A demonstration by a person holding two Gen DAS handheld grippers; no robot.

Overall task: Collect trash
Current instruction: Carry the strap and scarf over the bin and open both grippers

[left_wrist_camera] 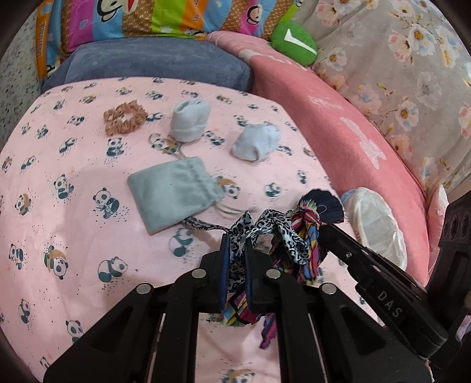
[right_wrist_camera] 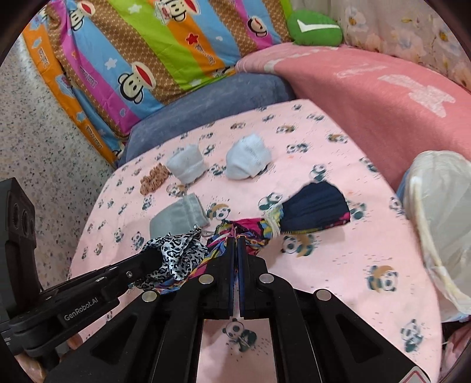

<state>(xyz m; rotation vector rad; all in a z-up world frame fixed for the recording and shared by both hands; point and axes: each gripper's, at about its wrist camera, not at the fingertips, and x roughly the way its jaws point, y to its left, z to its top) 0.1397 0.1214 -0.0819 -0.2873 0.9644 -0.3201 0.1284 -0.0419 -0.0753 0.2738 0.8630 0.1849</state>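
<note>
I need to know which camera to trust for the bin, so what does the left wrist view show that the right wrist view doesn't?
Only the left view shows the whole scrunchie and the left gripper shut on the leopard ribbon.

Only the right view shows the speckled floor and the right gripper shut on the colourful cloth.

Both show the two socks, grey pouch and lined bin.

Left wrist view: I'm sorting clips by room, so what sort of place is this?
Most likely a bedroom, on a bed: a pink panda-print sheet covers the surface, a cartoon-monkey striped pillow and a floral quilt lie behind it, and baby socks sit on the sheet.
</note>
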